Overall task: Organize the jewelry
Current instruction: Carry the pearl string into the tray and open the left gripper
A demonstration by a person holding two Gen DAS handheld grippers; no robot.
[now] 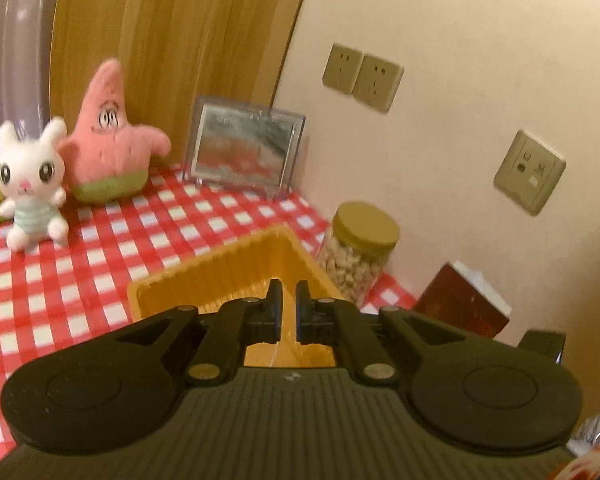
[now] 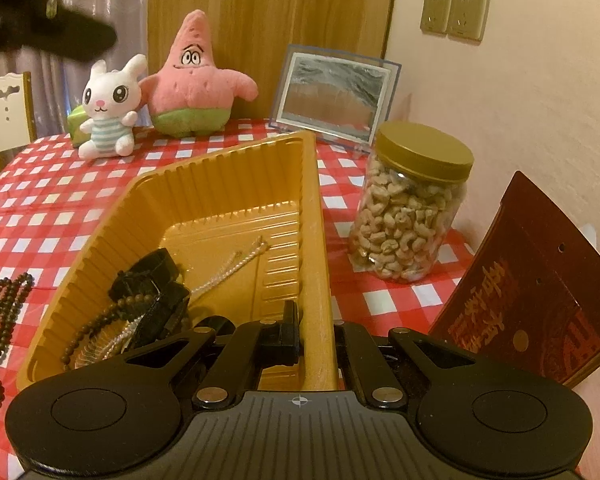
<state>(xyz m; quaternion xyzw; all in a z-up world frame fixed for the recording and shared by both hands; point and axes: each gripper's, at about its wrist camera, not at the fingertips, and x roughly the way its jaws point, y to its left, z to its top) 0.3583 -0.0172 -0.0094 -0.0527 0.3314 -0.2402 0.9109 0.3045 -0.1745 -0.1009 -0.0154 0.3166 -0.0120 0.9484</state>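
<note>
Steadiness matters most at this step, I judge: the right tool [image 2: 314, 330] is pinched on the right-hand rim of the yellow tray [image 2: 236, 184], one finger inside the wall and one outside, and it should keep that clamp firm and level so the tray does not slide or tip on the checked table [image 2: 48, 200] while more pieces go in. The left tool [image 1: 287, 306] hangs above the tray's near end with its jaws only a sliver apart and nothing between them; it would need to spread before it can take anything up, and a slow approach from above would suit loose beads better than a sideways scrape. The bead strand [image 2: 2, 320] lying on the cloth just left of the tray looks like the piece not yet stowed; it is long and doubled over, so a grip near its middle would likely lift it without trailing ends catching the ribbed wall. Inside the tray, toward its near left corner, sit a black strap-like piece [image 2: 148, 284], a brown beaded string [image 2: 112, 316] and a pale twisted cord [image 2: 228, 268] running toward the tray's middle, all heaped together. The tray itself is shallow, glossy and ribbed along its walls, angled with one corner pointing away toward the plush toys.
</note>
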